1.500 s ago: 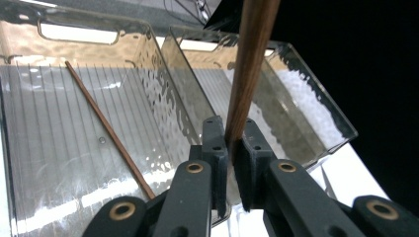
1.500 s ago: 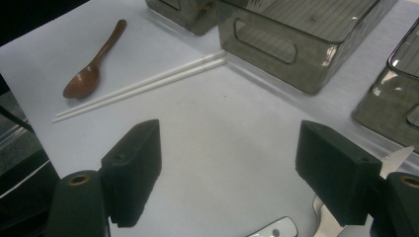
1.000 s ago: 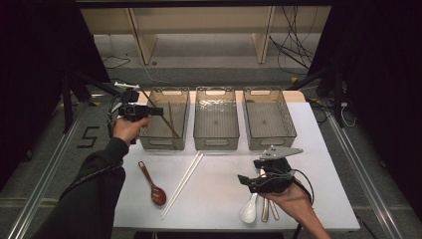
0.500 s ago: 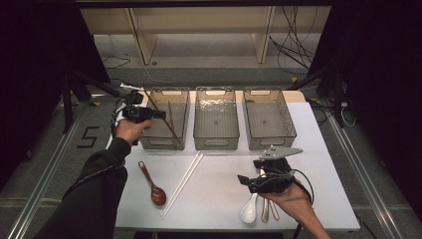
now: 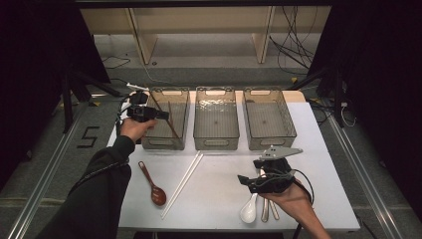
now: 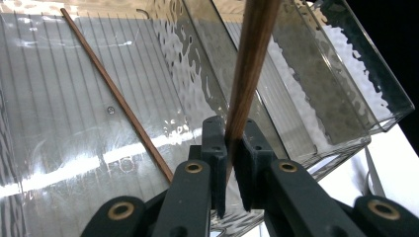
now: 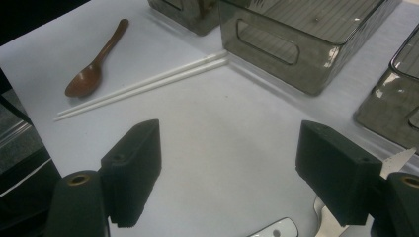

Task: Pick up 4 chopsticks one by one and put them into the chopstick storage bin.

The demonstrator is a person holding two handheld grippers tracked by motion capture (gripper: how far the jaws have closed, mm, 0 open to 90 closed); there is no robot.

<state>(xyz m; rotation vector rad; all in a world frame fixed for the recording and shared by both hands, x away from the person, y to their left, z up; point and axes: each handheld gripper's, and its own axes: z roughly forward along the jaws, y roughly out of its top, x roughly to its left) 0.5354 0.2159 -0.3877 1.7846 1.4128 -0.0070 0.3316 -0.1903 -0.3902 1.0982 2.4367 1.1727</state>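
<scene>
High view, white table (image 5: 219,199): three clear bins stand in a row across the middle of the frame, namely the left bin (image 5: 149,142), the middle bin (image 5: 216,140) and the right bin (image 5: 271,139). Left gripper (image 5: 161,115), at centre left, sits over the near left edge of the left bin, its jaws clamped on a brown chopstick (image 5: 160,110) that slants down into that bin; a second brown chopstick (image 5: 169,112) lies inside the same bin. Left gripper view: the held brown chopstick (image 6: 249,69) rises from between the two black jaws toward the top centre of the frame, and the second brown chopstick (image 6: 116,94) lies diagonally on the ribbed bin floor at upper left, apart from the held one. Right gripper (image 5: 242,181), lower right of the high view, hangs over the table with jaws spread wide and nothing between them; right gripper view confirms bare tabletop between the jaws. Loose items, high view: brown wooden spoon (image 5: 153,185) at lower left; pair of white chopsticks (image 5: 182,184) lying side by side at lower centre, their far ends just before the gap between left and middle bins; white spoon (image 5: 248,210) and metal cutlery (image 5: 268,209) at lower right, beneath the right gripper. Right gripper view: brown wooden spoon (image 7: 96,61) upper left, white chopsticks (image 7: 143,86) just beside it.
</scene>
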